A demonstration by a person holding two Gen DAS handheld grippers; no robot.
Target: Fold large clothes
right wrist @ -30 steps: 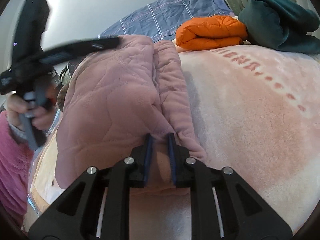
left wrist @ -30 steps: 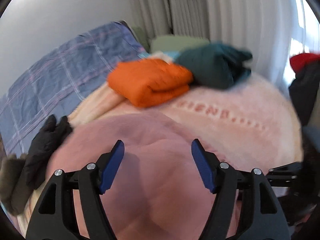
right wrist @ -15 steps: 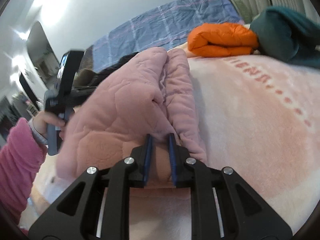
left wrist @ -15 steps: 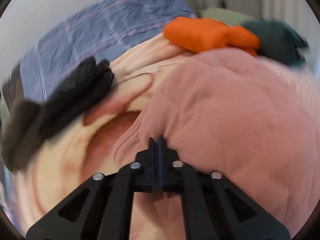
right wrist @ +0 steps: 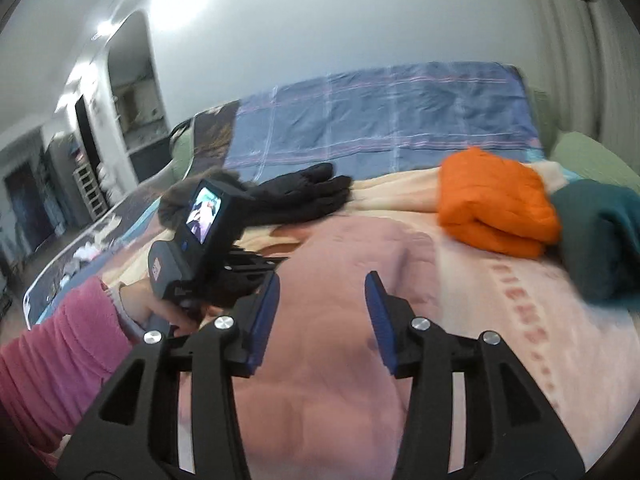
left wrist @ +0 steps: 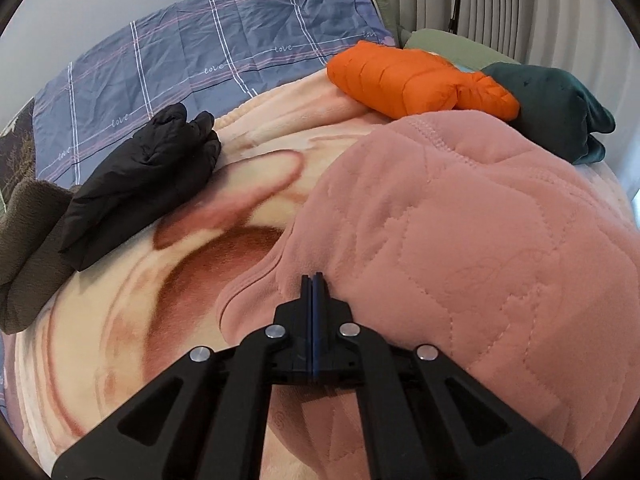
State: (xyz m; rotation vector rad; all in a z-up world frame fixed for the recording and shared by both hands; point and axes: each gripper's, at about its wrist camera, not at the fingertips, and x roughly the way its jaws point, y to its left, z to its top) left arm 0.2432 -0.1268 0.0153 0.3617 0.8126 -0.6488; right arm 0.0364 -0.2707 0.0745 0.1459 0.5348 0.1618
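The pink quilted jacket (left wrist: 460, 240) lies in a soft heap on the bed, on top of the peach blanket (left wrist: 120, 320). The left gripper (left wrist: 313, 280) has its fingers pressed tight together at the jacket's near edge; it looks like they pinch a bit of the cloth, but I cannot be sure. The right gripper (right wrist: 322, 312) hangs above the jacket with its fingers spread and nothing between them; they have just been opening. So the left hand is the nearer one, and the jacket lies ahead of both and below the right. Behind the jacket sit a folded orange jacket (left wrist: 416, 80) and a green bundle (left wrist: 560, 108). A black jacket (left wrist: 140, 176) lies off to its left.
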